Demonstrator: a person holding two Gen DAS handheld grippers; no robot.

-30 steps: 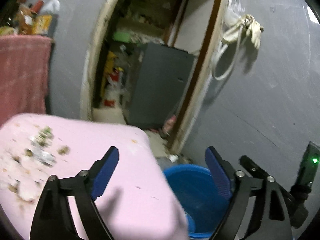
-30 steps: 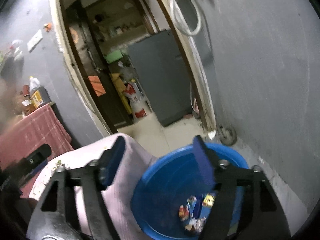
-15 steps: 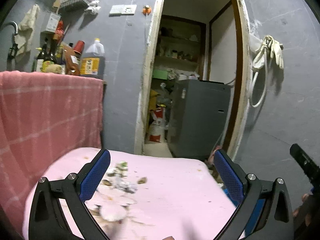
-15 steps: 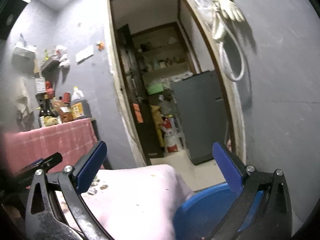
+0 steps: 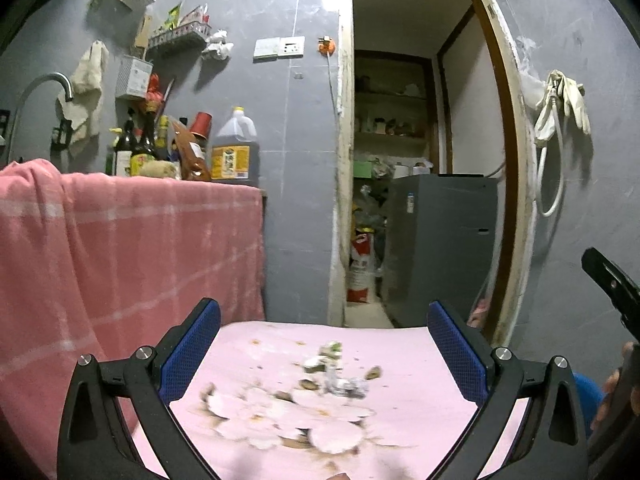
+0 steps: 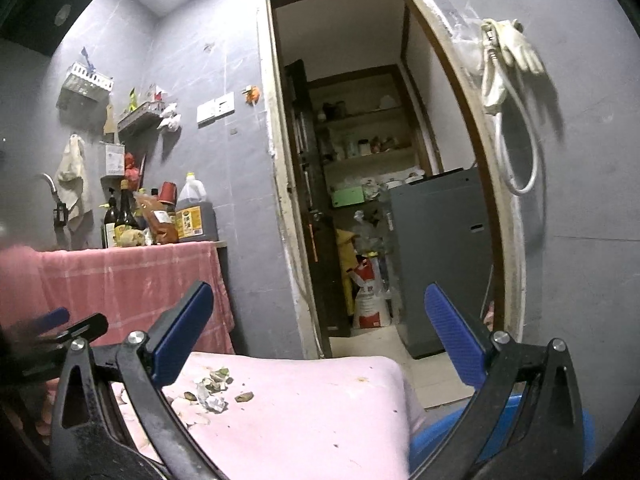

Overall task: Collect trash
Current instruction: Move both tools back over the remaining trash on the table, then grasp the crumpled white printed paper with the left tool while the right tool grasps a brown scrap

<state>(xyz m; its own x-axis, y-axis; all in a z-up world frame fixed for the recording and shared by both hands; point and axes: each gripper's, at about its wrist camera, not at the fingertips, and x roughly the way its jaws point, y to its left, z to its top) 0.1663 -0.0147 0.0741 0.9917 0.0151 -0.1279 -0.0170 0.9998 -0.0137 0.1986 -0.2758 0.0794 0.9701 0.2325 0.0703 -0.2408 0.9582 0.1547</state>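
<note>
Far left: red checked cloth (image 5: 132,248) draped over a counter, with an oil jug (image 5: 234,148) and dark bottles (image 5: 128,148) crowded on top against the grey wall.

Your left gripper (image 5: 324,348) has just been opening; its jaws now stand wide with nothing between the blue pads (image 5: 188,352). It hangs over the near edge of the pink-covered surface (image 5: 412,360).

The trash (image 5: 320,392) lies on that pink surface, centred between the left jaws in the left wrist view: pale flat scraps nearest you, a crumpled foil wad and small green and brown bits just beyond. Blurred, so what the bits are you cannot tell.

Your right gripper (image 6: 320,340) has likewise just been opening; jaws wide, empty. From its camera the trash (image 6: 212,394) sits low left, just beside the left finger (image 6: 180,336).

Right of the pink surface, the blue bin (image 6: 444,436) sits lower, only its rim showing.

Behind: an open doorway with a grey cabinet (image 6: 440,252); a pale glove (image 6: 516,46) and hose loop hang on the right wall.
</note>
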